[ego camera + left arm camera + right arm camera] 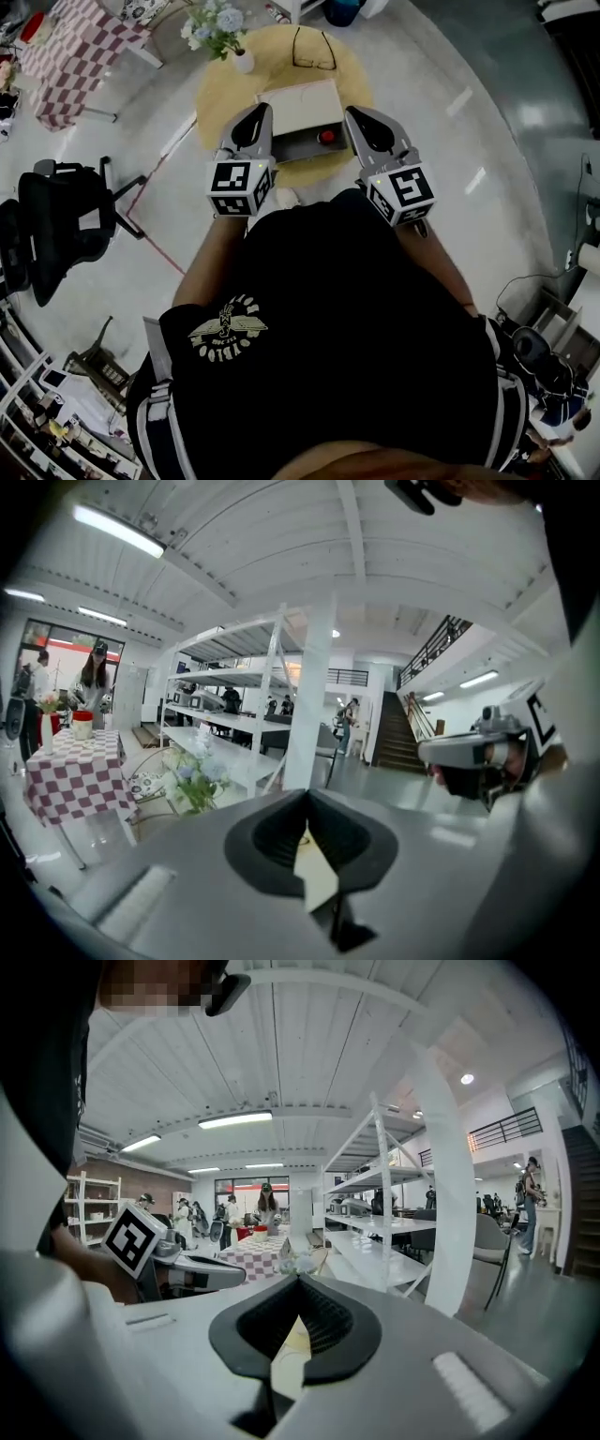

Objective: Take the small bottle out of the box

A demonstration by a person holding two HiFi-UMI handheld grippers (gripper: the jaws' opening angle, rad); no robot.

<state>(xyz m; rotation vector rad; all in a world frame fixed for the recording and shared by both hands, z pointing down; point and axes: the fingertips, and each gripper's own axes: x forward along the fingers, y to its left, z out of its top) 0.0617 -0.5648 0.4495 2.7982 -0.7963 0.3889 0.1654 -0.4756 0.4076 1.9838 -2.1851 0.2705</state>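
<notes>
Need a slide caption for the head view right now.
Head view: left gripper and right gripper, both shut, held either side of the open box on the round table, a red cap showing inside.

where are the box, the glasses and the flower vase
box (298, 105), head view, on its cream top panel
glasses (312, 60), head view, at the lens end
flower vase (243, 63), head view, on its white body

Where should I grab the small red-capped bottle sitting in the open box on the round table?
Likely by the cap of the small red-capped bottle, coming straight down: the open beige-lidded box walls it in, and only the cap shows.
</notes>
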